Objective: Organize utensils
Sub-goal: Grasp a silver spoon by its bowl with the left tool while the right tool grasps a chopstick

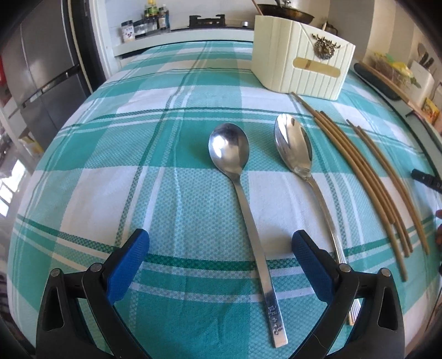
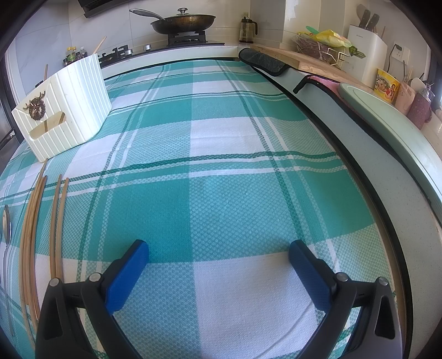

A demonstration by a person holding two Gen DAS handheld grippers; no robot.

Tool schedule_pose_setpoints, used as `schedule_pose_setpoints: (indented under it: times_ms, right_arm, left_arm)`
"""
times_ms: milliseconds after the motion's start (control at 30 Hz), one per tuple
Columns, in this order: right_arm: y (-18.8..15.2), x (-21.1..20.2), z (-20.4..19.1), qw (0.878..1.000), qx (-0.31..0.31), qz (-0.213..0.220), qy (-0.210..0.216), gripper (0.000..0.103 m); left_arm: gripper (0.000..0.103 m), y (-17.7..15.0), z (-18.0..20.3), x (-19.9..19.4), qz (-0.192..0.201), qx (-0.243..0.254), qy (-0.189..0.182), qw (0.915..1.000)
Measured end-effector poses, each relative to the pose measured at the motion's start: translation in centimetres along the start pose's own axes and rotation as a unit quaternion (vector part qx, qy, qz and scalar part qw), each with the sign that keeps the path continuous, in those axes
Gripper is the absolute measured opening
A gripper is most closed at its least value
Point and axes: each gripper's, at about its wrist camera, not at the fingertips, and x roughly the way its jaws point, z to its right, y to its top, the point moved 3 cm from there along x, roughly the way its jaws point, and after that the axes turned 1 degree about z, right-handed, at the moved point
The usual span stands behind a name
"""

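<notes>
Two steel spoons lie side by side on the teal checked cloth (image 1: 96, 154): a round-bowled spoon (image 1: 243, 193) and a pointed spoon (image 1: 301, 154) to its right. Several brown chopsticks (image 1: 367, 176) lie right of them, also seen at the left in the right wrist view as chopsticks (image 2: 41, 229). A cream ribbed utensil holder (image 1: 301, 58) stands at the back, shown as the holder (image 2: 66, 107) in the right wrist view. My left gripper (image 1: 221, 240) is open above the round spoon's handle. My right gripper (image 2: 218, 248) is open over bare cloth (image 2: 221, 165).
A stove with a lidded pan (image 2: 183, 20) sits behind the table. A wooden board (image 2: 306, 62), a dark mat (image 2: 262, 62), a knife block (image 2: 366, 52) and cups line the counter at right. A grey fridge (image 1: 36, 80) stands to the left.
</notes>
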Motion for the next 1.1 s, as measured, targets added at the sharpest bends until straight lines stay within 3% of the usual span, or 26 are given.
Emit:
schedule_pose_setpoints:
  times_ms: [133,233,300,333,367,533,633,867,967,1100]
  right_arm:
    - [0.8,0.1,-0.5,1.0,-0.004,-0.014,0.023,0.103]
    - [1.0,-2.9,-2.9,0.99,-0.013,0.008,0.139,0.103]
    - [0.6,-4.5,-5.8,0.979,-0.063,-0.003,0.193,0.09]
    - [0.3,-4.8,-7.1,0.975,-0.092,-0.016,0.204,0.069]
    - [0.0,-4.7,-8.2,0.971,-0.113,-0.032,0.206,0.057]
    - [-1.6,-3.1,-10.5,0.965,-0.165,-0.073,0.192,0.037]
    - [-1.3,-2.8,-10.4,0.967,-0.151,-0.081,0.188,0.024]
    - [-2.7,-3.6,-11.6,0.962,-0.226,-0.082,0.131,0.021]
    - [-2.8,-3.8,-10.3,0.97,-0.204,-0.087,0.097,0.011]
    - [-3.4,-4.2,-7.2,0.981,-0.157,-0.094,0.063,0.01]
  left_arm:
    - [0.103,-0.1,-0.2,0.0,0.001,0.011,-0.008,0.9999]
    - [0.103,-0.1,-0.3,-0.1,0.004,0.011,-0.009,0.9999]
    - [0.103,0.0,-0.2,0.0,0.005,0.01,-0.008,0.9999]
    - [0.103,0.0,-0.2,0.0,0.005,0.01,-0.008,0.9999]
    - [0.103,0.0,-0.2,0.0,0.004,0.01,-0.008,0.9999]
    - [0.103,0.0,-0.2,0.0,0.004,0.011,-0.008,0.9999]
    - [0.103,0.0,-0.2,0.0,0.004,0.011,-0.009,0.9999]
    - [0.103,-0.1,-0.3,-0.1,-0.002,0.026,-0.013,0.9996]
    - [0.103,-0.3,-1.4,-0.3,-0.012,0.036,-0.012,0.9992]
    - [0.103,-0.6,-4.5,-0.4,-0.027,0.031,-0.009,0.9991]
